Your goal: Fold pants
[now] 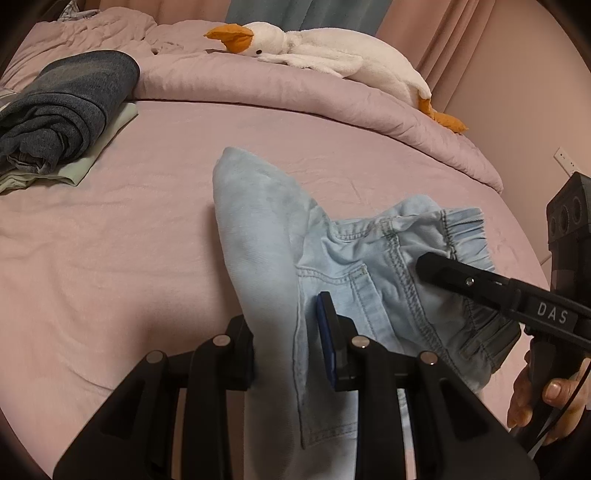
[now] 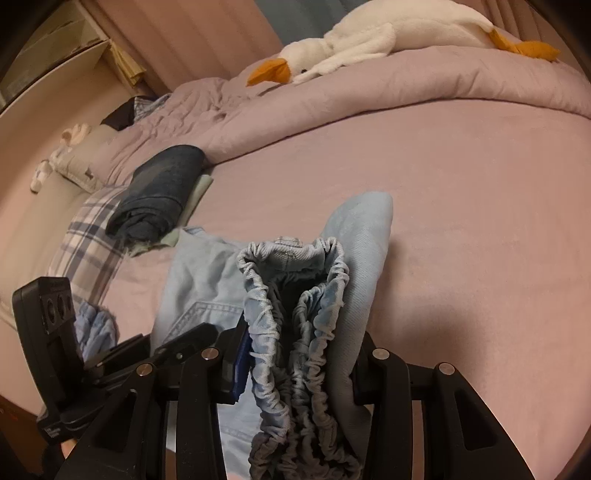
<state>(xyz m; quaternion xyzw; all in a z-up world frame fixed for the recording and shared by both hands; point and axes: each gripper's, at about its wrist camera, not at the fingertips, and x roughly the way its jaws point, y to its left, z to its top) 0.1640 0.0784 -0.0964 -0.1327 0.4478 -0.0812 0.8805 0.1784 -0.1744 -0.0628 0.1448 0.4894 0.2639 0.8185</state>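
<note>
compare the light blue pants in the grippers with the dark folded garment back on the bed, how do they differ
The light blue pants are pale denim; the dark folded garment is deep blue-grey. The pants hang bunched and partly lifted, pinched by the left gripper and right gripper; the dark garment lies untouched in a neat fold. The pants touch the pink sheet directly; the dark garment sits on a pale green folded piece. Both are clothing on the same bed.

A bed covered with a pink sheet fills the near scene, and a rumpled pink duvet lies bunched along its far side. Pink curtains hang behind, a blue-grey panel between them. On the right, a white socket sits on the pink wall, and a pale shelf unit stands far left.
</note>
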